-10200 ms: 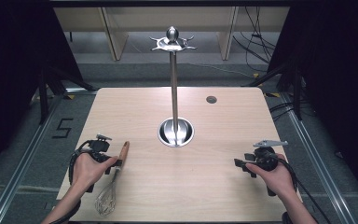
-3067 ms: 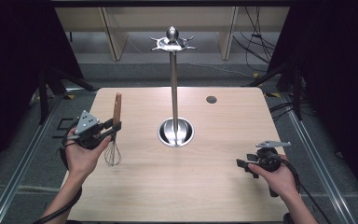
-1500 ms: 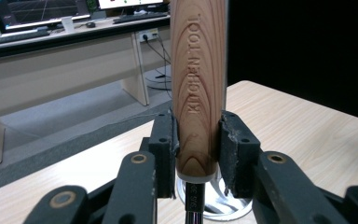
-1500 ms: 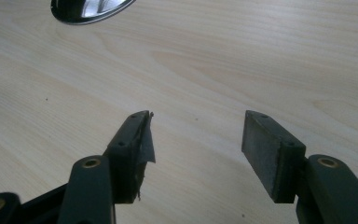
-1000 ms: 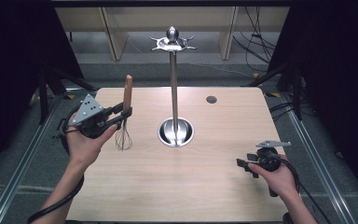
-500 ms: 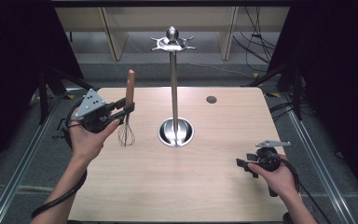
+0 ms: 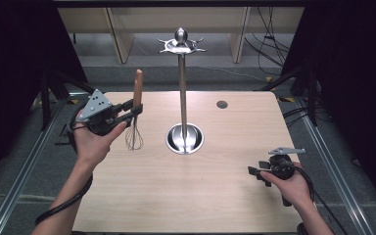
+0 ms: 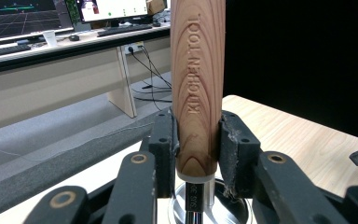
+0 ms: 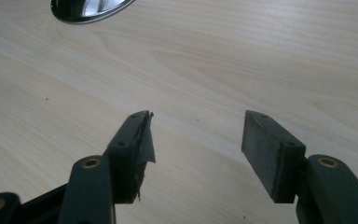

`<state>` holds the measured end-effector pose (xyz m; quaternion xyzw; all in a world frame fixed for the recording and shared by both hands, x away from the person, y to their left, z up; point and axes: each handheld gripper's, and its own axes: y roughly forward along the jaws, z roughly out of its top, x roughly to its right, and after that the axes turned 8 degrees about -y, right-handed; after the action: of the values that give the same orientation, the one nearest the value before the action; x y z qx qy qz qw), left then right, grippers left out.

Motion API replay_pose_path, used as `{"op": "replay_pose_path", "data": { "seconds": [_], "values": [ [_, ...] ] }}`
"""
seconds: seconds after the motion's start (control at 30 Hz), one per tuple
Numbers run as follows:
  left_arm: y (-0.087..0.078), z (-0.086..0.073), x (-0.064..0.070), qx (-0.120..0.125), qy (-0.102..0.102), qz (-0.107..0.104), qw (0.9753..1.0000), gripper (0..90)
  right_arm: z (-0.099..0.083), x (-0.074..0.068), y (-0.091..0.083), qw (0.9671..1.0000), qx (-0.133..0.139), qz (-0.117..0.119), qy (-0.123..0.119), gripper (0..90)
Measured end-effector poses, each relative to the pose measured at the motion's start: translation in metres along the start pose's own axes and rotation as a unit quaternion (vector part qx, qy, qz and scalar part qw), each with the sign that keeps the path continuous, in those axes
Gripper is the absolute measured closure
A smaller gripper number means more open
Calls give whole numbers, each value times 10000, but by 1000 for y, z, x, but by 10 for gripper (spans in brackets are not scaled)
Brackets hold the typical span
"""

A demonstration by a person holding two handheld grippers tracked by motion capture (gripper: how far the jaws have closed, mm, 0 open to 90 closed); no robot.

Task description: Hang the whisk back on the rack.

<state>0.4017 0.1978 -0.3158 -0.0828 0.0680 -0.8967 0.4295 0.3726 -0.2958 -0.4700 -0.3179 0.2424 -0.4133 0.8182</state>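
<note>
The left gripper (image 7: 136, 108) clamps the wooden handle of a whisk (image 7: 136, 105), holding it upright in the air to the left of the metal stand (image 7: 182, 78), wire loops hanging just above the table (image 7: 186, 196). In the left gripper view both pads press the handle (image 8: 198, 84) near its lower end, with the stand's round base behind. The right gripper (image 7: 253, 171) rests low over the table, right of and nearer the person than the stand, its jaws spread wide and empty.
</note>
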Motion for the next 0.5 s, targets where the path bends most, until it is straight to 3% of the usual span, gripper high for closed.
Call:
{"op": "replay_pose_path", "data": {
  "seconds": [0.5],
  "values": [
    [5,13,1,65,56,-43,10000,684,0,0,0,10000,-16,-10,-5,429]
  ]
}}
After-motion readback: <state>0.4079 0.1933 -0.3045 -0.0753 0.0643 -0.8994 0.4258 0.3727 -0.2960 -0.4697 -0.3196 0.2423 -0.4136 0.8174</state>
